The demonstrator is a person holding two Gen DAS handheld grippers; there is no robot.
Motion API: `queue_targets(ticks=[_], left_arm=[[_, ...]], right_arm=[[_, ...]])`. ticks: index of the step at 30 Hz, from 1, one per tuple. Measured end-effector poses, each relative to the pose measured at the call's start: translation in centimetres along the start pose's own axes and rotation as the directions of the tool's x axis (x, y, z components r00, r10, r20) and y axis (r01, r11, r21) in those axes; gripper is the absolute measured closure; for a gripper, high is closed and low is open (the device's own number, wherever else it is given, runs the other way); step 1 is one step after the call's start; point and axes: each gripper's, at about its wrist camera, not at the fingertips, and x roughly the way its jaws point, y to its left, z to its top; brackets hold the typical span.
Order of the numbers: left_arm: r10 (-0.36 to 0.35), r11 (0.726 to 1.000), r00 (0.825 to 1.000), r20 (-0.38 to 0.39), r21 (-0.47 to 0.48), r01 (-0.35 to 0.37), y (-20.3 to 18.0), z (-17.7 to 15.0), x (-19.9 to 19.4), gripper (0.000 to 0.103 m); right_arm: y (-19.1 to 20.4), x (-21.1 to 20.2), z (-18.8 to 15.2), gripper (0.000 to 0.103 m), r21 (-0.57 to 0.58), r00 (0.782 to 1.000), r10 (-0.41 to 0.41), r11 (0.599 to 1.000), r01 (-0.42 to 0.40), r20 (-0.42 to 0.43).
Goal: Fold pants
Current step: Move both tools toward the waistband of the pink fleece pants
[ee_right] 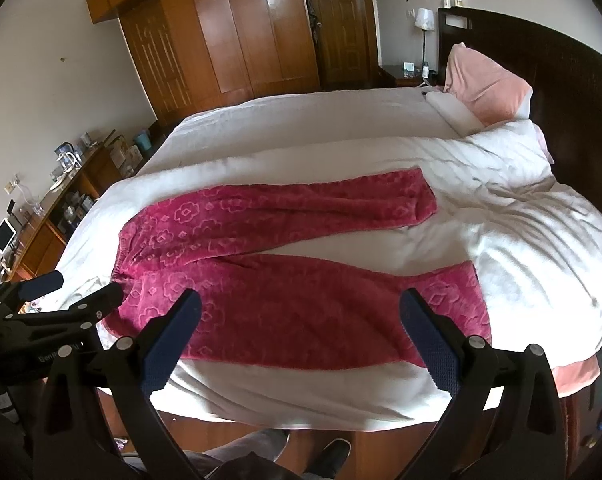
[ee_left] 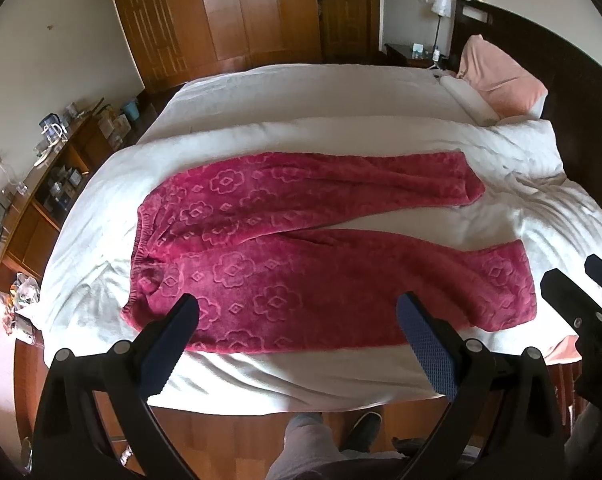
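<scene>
Magenta fleece pants (ee_left: pixel 285 248) with a flower pattern lie spread flat on the white bed (ee_left: pixel 321 92), waistband to the left, both legs running right and apart. They also show in the right wrist view (ee_right: pixel 269 276). My left gripper (ee_left: pixel 297 312) is open and empty, held above the near leg close to the bed's front edge. My right gripper (ee_right: pixel 301 312) is open and empty above the near leg too. The right gripper shows at the right edge of the left wrist view (ee_left: pixel 581 280); the left gripper shows at the left edge of the right wrist view (ee_right: pixel 73 288).
A pink pillow (ee_left: pixel 501 76) and dark headboard (ee_left: pixel 573 80) are at the right. A white duvet (ee_left: pixel 541 200) is bunched there. A wooden wardrobe (ee_left: pixel 229 12) stands behind, a cluttered sideboard (ee_left: pixel 41 184) at the left. The person's feet (ee_left: pixel 341 432) stand on the wooden floor below.
</scene>
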Motion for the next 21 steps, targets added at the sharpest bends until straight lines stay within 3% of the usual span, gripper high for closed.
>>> queue_targets(ticks=[21], left_arm=[[-0.015,1.0,0.996,-0.094,0.001,0.015,2.4,1.8,4.4,0.005]], right_arm=[[1.9,5.0,1.5,0.003,0.027,0.995,-0.009,1.0,0.012,-0.097]])
